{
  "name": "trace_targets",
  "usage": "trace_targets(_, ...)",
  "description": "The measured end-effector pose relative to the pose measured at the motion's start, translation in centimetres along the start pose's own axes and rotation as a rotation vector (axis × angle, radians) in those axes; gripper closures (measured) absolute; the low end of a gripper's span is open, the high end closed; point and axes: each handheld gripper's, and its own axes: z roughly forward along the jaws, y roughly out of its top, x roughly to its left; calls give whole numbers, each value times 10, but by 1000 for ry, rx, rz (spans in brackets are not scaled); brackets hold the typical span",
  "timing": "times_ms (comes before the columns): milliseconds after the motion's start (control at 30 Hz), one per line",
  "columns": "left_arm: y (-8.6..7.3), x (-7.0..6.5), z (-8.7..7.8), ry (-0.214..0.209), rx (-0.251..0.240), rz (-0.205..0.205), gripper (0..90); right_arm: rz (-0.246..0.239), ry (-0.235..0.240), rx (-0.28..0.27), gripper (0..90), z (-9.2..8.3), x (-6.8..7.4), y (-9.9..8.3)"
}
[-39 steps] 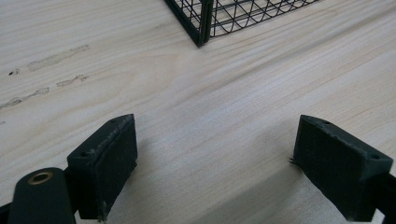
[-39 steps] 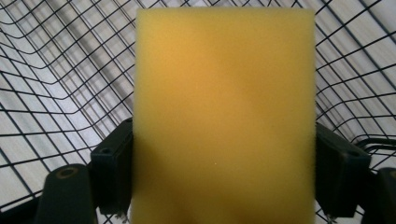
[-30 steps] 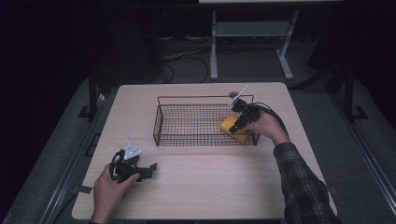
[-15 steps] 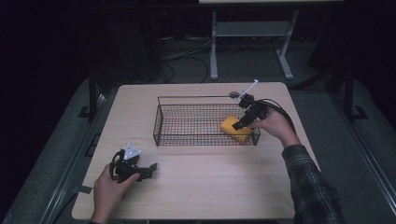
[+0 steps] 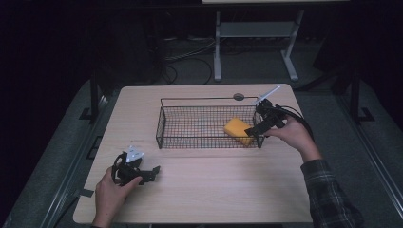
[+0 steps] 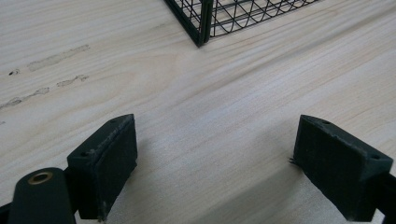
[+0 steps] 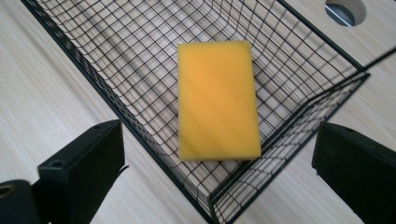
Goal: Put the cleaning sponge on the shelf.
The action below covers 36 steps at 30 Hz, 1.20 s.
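Now that my right gripper (image 5: 259,129) has let go, the yellow sponge (image 5: 237,130) lies flat on the mesh floor of the wire basket (image 5: 190,124), in the corner nearest those fingers. A second ago the sponge sat between them at the basket's rim; since then the hand has drawn back and up, and the sponge has settled inside. In the right gripper view the sponge (image 7: 217,99) lies just ahead of and below the two fingers (image 7: 86,163), which stand wide apart on either side of the basket (image 7: 285,144) corner, touching nothing. Nothing is held.

My left gripper (image 5: 135,172) has not moved in that time. It rests low over the table (image 5: 214,190), well apart from the sponge, and in its own view its fingers (image 6: 105,161) are spread wide over bare wood, with one corner of the basket (image 6: 201,25) ahead of them. They hold nothing either.

I judge the placing to be done: the sponge is inside the walls, lying level, not leaning on the wire. What remains is to lift my right fingers clear without catching the rim, which stands just below and between them. A careless pull sideways could hook the wire and drag the basket along the table.
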Motion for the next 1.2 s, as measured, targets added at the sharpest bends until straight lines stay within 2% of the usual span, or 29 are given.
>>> trace_targets(267,0,0,0,0,0,0,127,17,-24,-49,17,-8,1,-16)
trace_targets(300,0,0,0,0,0,-1,127,27,-26,-68,17,-11,2,-24)
trace_targets(367,0,0,0,0,0,0,128,27,-27,-70,18,-12,2,-26)
trace_targets(667,0,0,0,0,0,0,128,42,-49,-103,17,-14,12,-60)
trace_targets(733,0,0,0,0,0,0,128,42,-48,-107,17,-14,12,-63)
trace_targets(767,0,0,0,0,0,0,128,43,-45,-111,17,-12,16,-72)
trace_targets(833,0,0,0,0,0,0,128,44,-48,-112,17,-11,18,-76)
trace_targets(900,0,0,0,0,0,0,128,45,-55,-112,17,-7,22,-90)
trace_targets(1000,0,0,0,-1,0,0,128,53,-59,-116,17,-5,24,-98)
trace_targets(1200,0,0,0,0,-3,0,128,90,-74,-146,17,2,29,-126)
